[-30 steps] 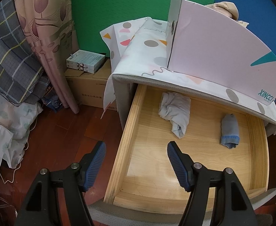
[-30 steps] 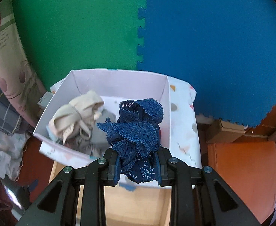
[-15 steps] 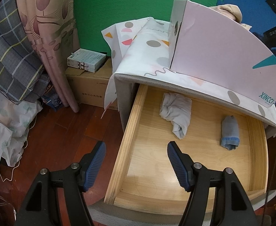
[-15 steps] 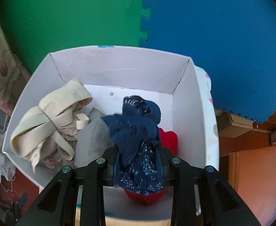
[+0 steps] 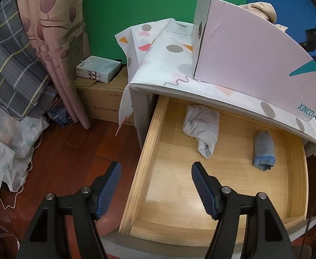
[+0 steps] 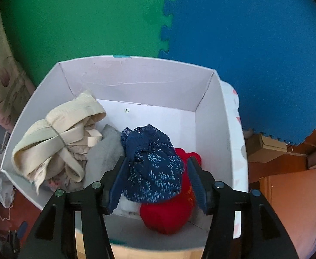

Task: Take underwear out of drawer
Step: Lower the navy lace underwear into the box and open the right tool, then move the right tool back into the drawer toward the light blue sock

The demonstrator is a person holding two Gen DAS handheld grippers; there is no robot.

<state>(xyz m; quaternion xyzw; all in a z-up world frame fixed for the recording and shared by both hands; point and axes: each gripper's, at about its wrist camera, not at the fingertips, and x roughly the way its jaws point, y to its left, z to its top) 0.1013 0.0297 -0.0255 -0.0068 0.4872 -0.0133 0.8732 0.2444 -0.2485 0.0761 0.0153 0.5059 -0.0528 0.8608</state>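
The right gripper hangs over the white box that sits on top of the cabinet, its jaws opening around the dark blue lace underwear, which lies between them on a red garment inside the box, beside a beige bra. The left gripper stands wide and empty above the front left corner of the open wooden drawer. Further back in that drawer lie a crumpled grey garment and a rolled grey-blue piece.
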